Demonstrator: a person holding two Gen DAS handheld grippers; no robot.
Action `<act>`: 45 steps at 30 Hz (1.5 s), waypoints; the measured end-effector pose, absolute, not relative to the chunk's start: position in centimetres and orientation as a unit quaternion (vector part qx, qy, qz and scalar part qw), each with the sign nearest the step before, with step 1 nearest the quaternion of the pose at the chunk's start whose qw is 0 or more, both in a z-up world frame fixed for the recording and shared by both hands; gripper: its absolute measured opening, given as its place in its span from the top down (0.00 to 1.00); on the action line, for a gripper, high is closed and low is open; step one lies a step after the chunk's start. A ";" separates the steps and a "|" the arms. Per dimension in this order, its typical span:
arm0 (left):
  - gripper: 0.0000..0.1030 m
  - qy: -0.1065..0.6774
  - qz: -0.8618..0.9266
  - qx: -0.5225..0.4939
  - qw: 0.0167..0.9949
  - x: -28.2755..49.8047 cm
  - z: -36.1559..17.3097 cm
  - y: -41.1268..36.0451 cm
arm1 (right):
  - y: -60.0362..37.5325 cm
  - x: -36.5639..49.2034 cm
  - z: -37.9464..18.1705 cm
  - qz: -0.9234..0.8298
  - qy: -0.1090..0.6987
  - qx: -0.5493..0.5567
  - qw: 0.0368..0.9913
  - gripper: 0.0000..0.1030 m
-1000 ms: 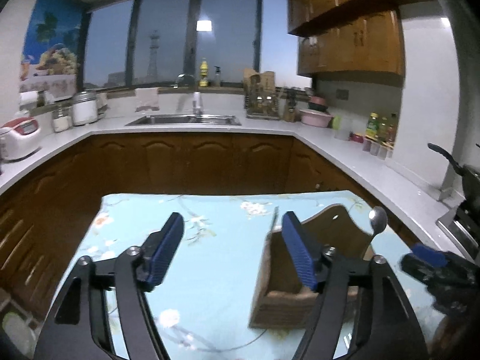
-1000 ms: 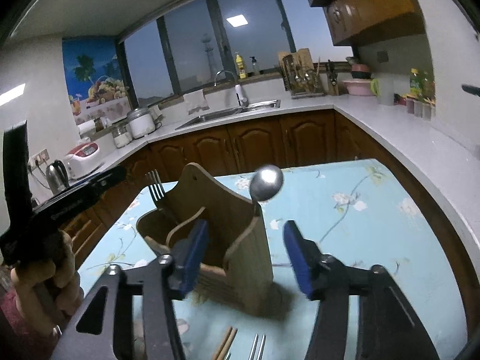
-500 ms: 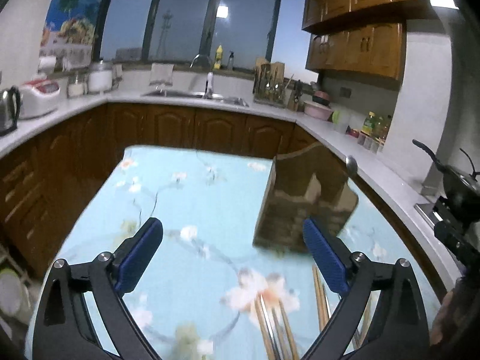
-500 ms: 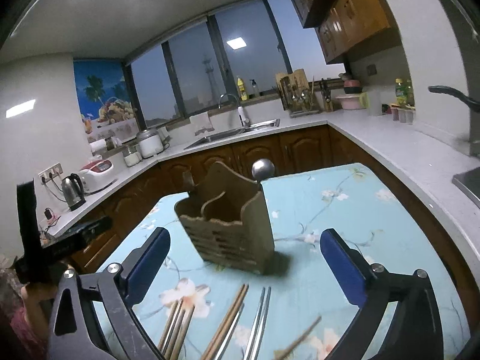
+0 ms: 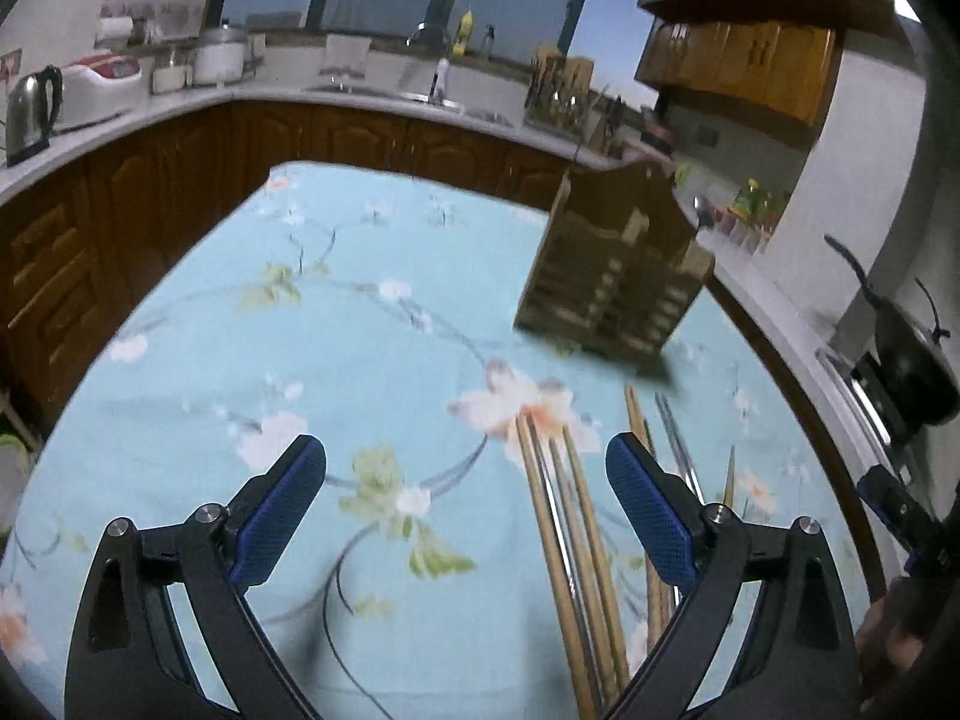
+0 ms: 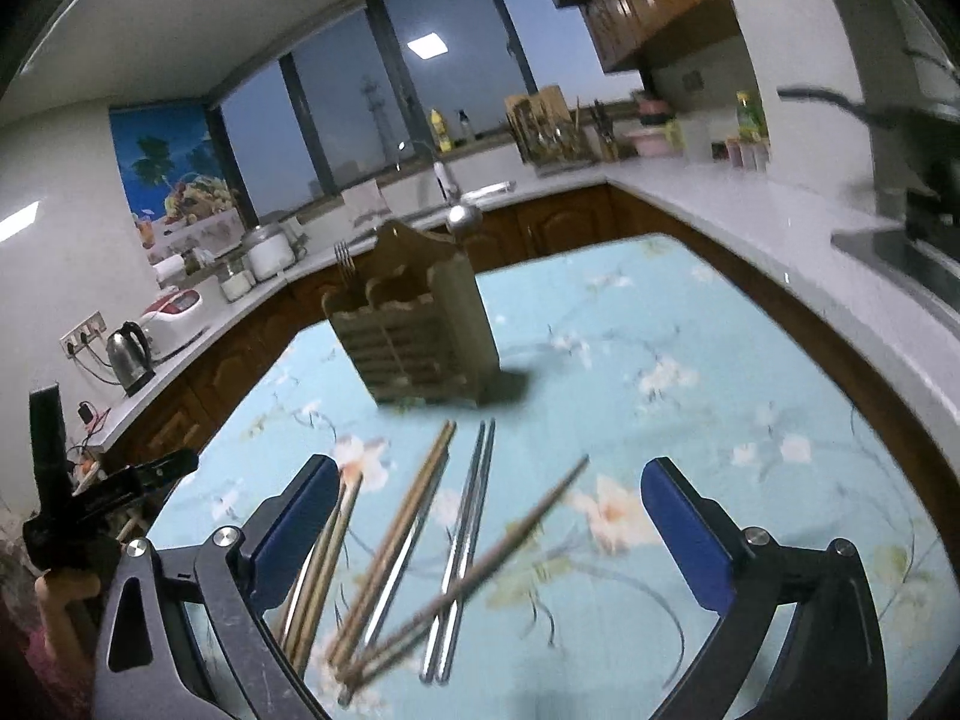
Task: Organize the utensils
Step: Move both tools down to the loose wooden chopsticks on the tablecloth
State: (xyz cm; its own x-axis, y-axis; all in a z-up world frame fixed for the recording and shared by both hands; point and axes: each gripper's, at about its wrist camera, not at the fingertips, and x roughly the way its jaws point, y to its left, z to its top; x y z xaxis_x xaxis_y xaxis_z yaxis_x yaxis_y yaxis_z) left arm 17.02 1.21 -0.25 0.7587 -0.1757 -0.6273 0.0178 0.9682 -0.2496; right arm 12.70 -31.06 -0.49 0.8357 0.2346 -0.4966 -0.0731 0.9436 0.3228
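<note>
Lying loose, wooden and metal chopsticks (image 6: 420,546), blurred; both grippers' jaws wide, empty.

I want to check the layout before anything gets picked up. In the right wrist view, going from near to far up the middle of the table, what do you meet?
Loose chopsticks on the tablecloth → wooden utensil holder → spoon standing up in it → countertop with the sink faucet.

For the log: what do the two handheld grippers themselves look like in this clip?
Both look alike. The left gripper and right gripper have black angular metal linkage arms with silver pivot bolts, each finger tipped with a blue textured pad. No cables or markings are visible. A reddish sleeve shows behind the left gripper's handle.
</note>
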 end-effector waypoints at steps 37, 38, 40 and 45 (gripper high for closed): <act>0.69 0.480 -0.083 -0.051 0.872 25.6 -5.4 -3.5 | -31.0 21.4 -7.1 0.041 0.433 0.180 0.882 0.59; 0.71 0.483 -0.084 -0.050 0.870 25.8 -5.6 -3.5 | -31.0 21.8 -7.4 0.038 0.440 0.180 0.879 0.61; 0.74 0.487 -0.085 -0.045 0.868 26.2 -6.0 -3.7 | -31.0 22.3 -7.7 0.035 0.442 0.178 0.878 0.65; 0.75 0.484 -0.091 -0.032 0.870 26.9 -6.0 -4.2 | -30.6 23.4 -7.8 0.033 0.446 0.158 0.880 0.67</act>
